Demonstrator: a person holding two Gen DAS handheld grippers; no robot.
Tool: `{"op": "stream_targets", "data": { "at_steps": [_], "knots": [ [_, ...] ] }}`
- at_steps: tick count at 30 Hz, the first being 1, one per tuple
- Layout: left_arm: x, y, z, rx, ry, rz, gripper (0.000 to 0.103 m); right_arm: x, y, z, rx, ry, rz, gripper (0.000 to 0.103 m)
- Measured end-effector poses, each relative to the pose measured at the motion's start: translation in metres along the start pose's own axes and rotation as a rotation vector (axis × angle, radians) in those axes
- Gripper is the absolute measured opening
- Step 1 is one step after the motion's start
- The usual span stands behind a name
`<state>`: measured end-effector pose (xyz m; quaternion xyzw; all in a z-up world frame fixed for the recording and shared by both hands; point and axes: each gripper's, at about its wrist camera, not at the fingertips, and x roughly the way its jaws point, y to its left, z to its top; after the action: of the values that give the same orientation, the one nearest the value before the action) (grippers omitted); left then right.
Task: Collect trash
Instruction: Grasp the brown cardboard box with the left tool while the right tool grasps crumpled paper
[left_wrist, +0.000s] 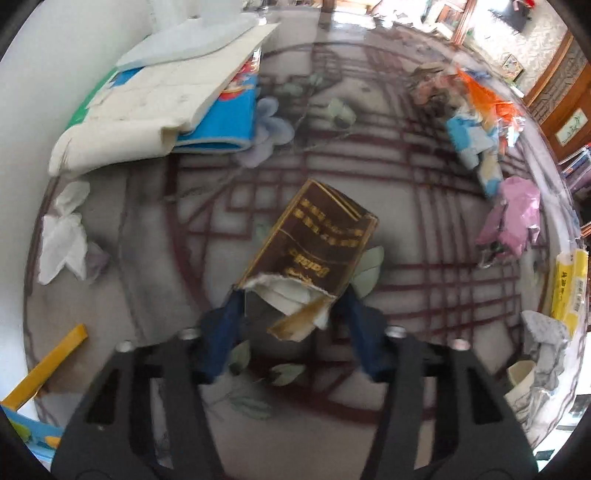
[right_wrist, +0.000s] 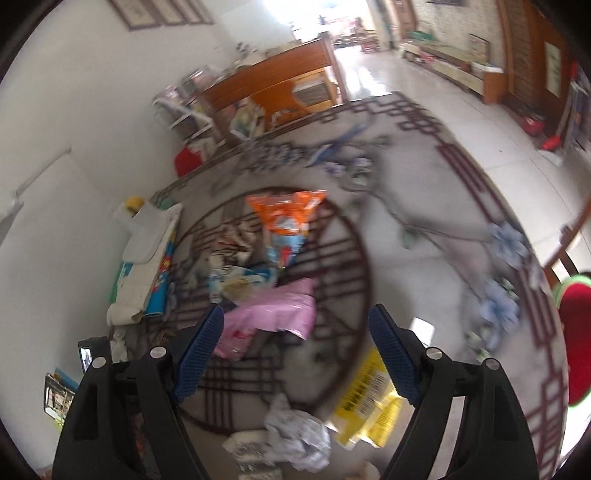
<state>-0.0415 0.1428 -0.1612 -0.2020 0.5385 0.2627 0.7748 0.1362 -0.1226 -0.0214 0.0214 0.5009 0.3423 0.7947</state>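
Note:
My left gripper (left_wrist: 291, 299) is shut on a torn brown carton with gold lettering (left_wrist: 314, 243), held above the patterned table (left_wrist: 424, 206). My right gripper (right_wrist: 295, 325) is open and empty above the table. Below it lie a pink plastic bag (right_wrist: 273, 317), an orange snack packet (right_wrist: 288, 218), blue-white wrappers (right_wrist: 240, 277), a yellow packet (right_wrist: 369, 391) and crumpled grey paper (right_wrist: 295, 432). The left wrist view shows the same pile: the orange packet (left_wrist: 487, 96), the pink bag (left_wrist: 513, 214), the yellow packet (left_wrist: 569, 284) and a white tissue (left_wrist: 62, 236).
A stack of white foam board over blue packaging (left_wrist: 159, 96) lies against the wall; it also shows in the right wrist view (right_wrist: 147, 258). A yellow strip (left_wrist: 48, 365) lies at the near left. A wooden cabinet (right_wrist: 273, 88) and tiled floor lie beyond the table.

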Motion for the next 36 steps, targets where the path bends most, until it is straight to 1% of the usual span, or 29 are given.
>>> {"op": "stream_targets", "data": {
  "at_steps": [2, 3, 4, 6, 7, 11, 12, 14, 16, 18, 19, 20, 21, 22, 23, 24, 26, 28, 30, 32, 34, 36],
  "knots": [
    [-0.003, -0.004, 0.003, -0.01, -0.01, -0.053, 0.044, 0.015, 0.016, 0.012, -0.027, 0.018, 0.021, 0.078],
    [-0.005, -0.008, 0.005, -0.012, -0.021, -0.073, 0.034, 0.021, 0.021, 0.018, -0.04, 0.025, 0.029, 0.078],
    [-0.006, -0.011, 0.006, -0.01, -0.023, -0.083, 0.0, 0.033, 0.034, 0.028, -0.068, 0.036, 0.042, 0.078],
    [-0.01, -0.017, 0.007, -0.018, -0.025, -0.119, 0.001, 0.055, 0.054, 0.044, -0.131, 0.056, 0.042, 0.078],
    [-0.012, -0.019, 0.007, -0.022, -0.03, -0.132, 0.001, 0.071, 0.066, 0.053, -0.164, 0.072, 0.027, 0.078],
    [-0.017, -0.025, 0.006, -0.038, -0.041, -0.162, 0.001, 0.128, 0.093, 0.076, -0.227, 0.143, 0.013, 0.078],
    [-0.018, -0.027, 0.004, -0.039, -0.043, -0.165, 0.002, 0.142, 0.097, 0.079, -0.237, 0.159, 0.004, 0.078],
    [-0.022, -0.027, 0.0, -0.034, -0.058, -0.167, 0.009, 0.171, 0.106, 0.084, -0.263, 0.197, -0.024, 0.078],
    [-0.025, -0.025, -0.006, -0.029, -0.065, -0.164, 0.025, 0.197, 0.113, 0.085, -0.29, 0.238, -0.055, 0.078],
    [-0.024, -0.021, -0.007, -0.034, -0.064, -0.169, 0.031, 0.222, 0.116, 0.084, -0.311, 0.279, -0.095, 0.077],
    [-0.022, -0.021, -0.006, -0.039, -0.062, -0.17, 0.036, 0.229, 0.116, 0.084, -0.314, 0.291, -0.108, 0.076],
    [-0.022, -0.018, -0.008, -0.047, -0.06, -0.17, 0.04, 0.237, 0.115, 0.082, -0.314, 0.305, -0.119, 0.072],
    [-0.022, -0.017, -0.008, -0.053, -0.062, -0.173, 0.046, 0.241, 0.114, 0.081, -0.311, 0.314, -0.124, 0.058],
    [-0.021, -0.016, -0.009, -0.06, -0.064, -0.178, 0.051, 0.244, 0.113, 0.079, -0.313, 0.316, -0.136, 0.053],
    [-0.021, -0.014, -0.01, -0.066, -0.065, -0.181, 0.051, 0.243, 0.112, 0.078, -0.325, 0.3, -0.142, 0.044],
    [-0.02, -0.012, -0.01, -0.069, -0.063, -0.182, 0.051, 0.242, 0.113, 0.078, -0.332, 0.289, -0.131, 0.038],
    [-0.019, -0.011, -0.01, -0.072, -0.06, -0.175, 0.053, 0.231, 0.117, 0.079, -0.339, 0.27, -0.102, 0.035],
    [-0.018, -0.01, -0.009, -0.072, -0.058, -0.171, 0.055, 0.215, 0.12, 0.082, -0.339, 0.234, -0.06, 0.034],
    [-0.02, -0.009, -0.007, -0.07, -0.067, -0.174, 0.056, 0.19, 0.123, 0.086, -0.348, 0.185, -0.014, 0.034],
    [-0.024, -0.01, -0.006, -0.063, -0.08, -0.175, 0.059, 0.165, 0.123, 0.089, -0.338, 0.148, 0.028, 0.034],
    [-0.025, -0.01, -0.005, -0.057, -0.09, -0.179, 0.061, 0.138, 0.117, 0.086, -0.317, 0.119, 0.062, 0.034],
    [-0.025, -0.01, -0.003, -0.054, -0.091, -0.181, 0.061, 0.111, 0.108, 0.078, -0.314, 0.095, 0.084, 0.034]
  ]
}}
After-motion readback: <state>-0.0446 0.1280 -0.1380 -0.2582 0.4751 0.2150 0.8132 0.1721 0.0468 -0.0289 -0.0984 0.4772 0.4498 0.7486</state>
